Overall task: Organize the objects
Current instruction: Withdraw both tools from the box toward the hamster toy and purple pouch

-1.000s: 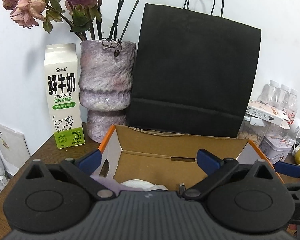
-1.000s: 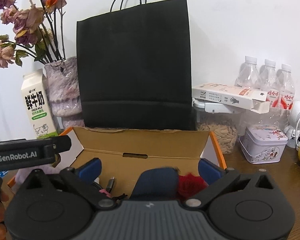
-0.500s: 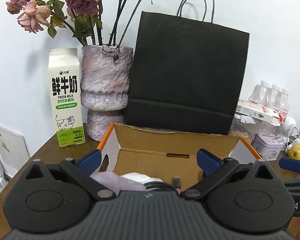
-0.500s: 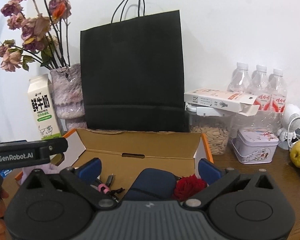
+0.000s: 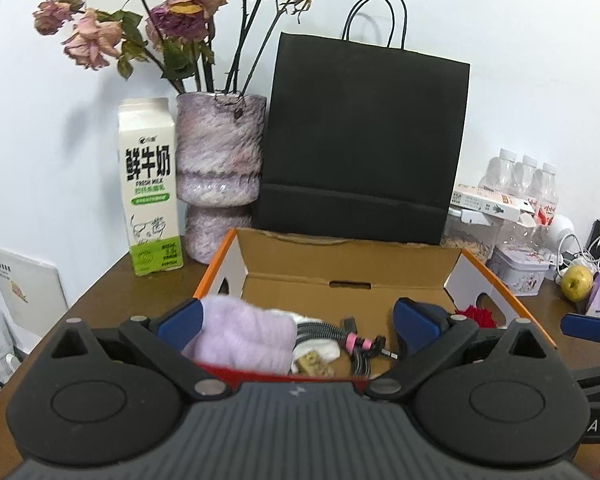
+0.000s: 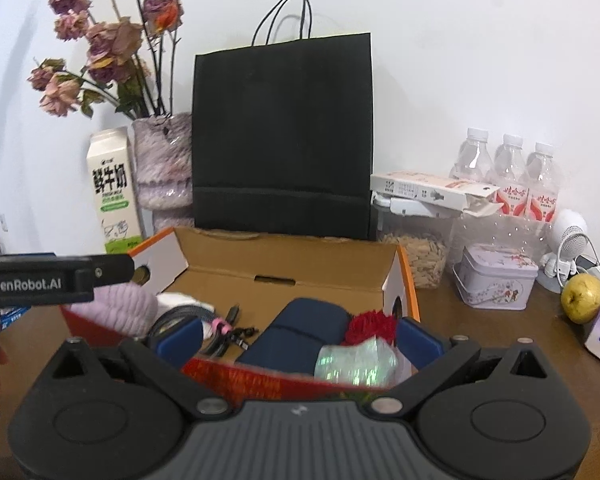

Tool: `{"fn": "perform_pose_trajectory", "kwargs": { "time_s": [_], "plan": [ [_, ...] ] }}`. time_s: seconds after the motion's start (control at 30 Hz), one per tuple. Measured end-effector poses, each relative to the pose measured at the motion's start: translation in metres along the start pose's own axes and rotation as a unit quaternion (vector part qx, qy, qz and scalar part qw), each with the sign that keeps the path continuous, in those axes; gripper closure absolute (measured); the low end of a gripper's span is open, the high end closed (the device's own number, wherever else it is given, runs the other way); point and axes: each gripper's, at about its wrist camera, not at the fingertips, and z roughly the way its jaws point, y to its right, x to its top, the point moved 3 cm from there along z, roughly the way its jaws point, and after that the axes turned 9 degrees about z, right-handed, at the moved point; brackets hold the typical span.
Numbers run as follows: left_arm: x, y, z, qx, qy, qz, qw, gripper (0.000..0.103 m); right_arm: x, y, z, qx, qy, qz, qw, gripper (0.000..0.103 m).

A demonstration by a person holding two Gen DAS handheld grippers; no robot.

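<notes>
A white wall backs a brown wooden table (image 5: 100, 300) crowded with a milk carton (image 5: 150, 192), a vase of dried roses (image 5: 220, 168) and a black paper bag (image 5: 360, 140).

Left wrist view: the left gripper (image 5: 296, 318) stands wide, holding nothing, above the near edge of the open cardboard box (image 5: 348, 268). Inside lie a lilac knitted bundle (image 5: 244, 340), a coiled cable (image 5: 332, 330) and something red at the right end.

Right wrist view: the right gripper (image 6: 300, 338) is likewise spread and empty, over a navy pouch (image 6: 300, 332), a red woolly item (image 6: 370, 324) and an iridescent wrapper (image 6: 356, 362), blurred, so possibly film.

The grippers hang close together; reaching in at once could knock them together, snag the cable, or tip the light box toward the bag.
</notes>
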Motion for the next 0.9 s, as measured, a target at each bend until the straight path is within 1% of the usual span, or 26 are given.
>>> {"fn": "perform_pose_trajectory", "kwargs": {
  "time_s": [0.23,0.67,0.9],
  "plan": [
    [-0.015,-0.002,-0.023,-0.004,0.001,0.002,1.0,0.0,-0.018,0.002,-0.024,-0.002,-0.005,0.001,1.0,0.0],
    [-0.052,-0.006,-0.055,-0.017,-0.024,0.013,0.9995,0.0,-0.051,0.007,-0.063,-0.011,-0.019,0.011,1.0,0.0],
    [-0.066,-0.004,-0.078,-0.024,-0.027,0.026,0.999,0.0,-0.064,0.008,-0.085,-0.009,-0.019,0.015,1.0,0.0]
  ]
}}
